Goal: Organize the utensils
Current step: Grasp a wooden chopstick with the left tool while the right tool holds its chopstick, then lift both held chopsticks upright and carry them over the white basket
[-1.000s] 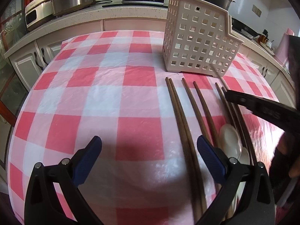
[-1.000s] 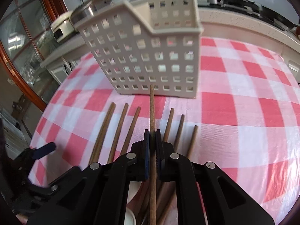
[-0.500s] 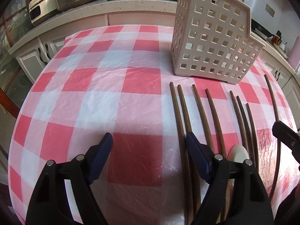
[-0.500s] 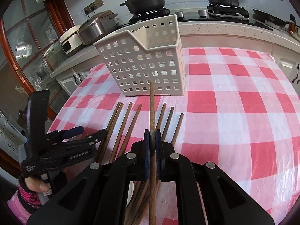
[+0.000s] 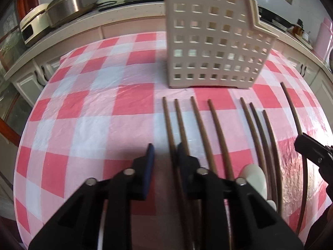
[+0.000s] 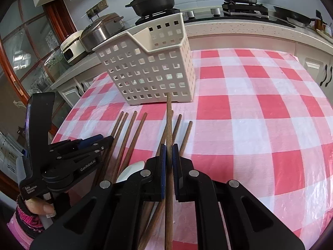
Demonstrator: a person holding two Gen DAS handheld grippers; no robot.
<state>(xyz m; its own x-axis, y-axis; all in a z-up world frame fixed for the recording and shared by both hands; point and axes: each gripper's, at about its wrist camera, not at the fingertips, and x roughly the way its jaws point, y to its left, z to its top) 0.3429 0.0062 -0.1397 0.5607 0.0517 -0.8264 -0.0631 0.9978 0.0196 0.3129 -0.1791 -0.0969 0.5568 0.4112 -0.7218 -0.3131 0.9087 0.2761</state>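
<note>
Several brown chopsticks (image 5: pixel 218 129) lie side by side on the checked cloth in front of a white perforated basket (image 5: pixel 214 41). My left gripper (image 5: pixel 165 156) hangs low over the leftmost pair. Its jaws are closing, and one chopstick (image 5: pixel 169 129) lies between them by the right pad, with a gap on its left. My right gripper (image 6: pixel 169 154) is shut on a single chopstick (image 6: pixel 169 120), held off the table with its tip pointing at the basket (image 6: pixel 149 73). A white spoon (image 5: pixel 254 177) lies among the chopsticks.
Rice cookers (image 6: pixel 100 31) and black pots (image 6: pixel 154 0) stand on the counter behind the table. The red and white cloth (image 6: pixel 260 108) stretches bare to the right of the basket. A hand in a pink cuff (image 6: pixel 39 206) holds the left gripper (image 6: pixel 104 141).
My left gripper slid right over the leftmost chopsticks and its jaws narrowed from wide apart. The right gripper drew back from the basket, still gripping its chopstick.
</note>
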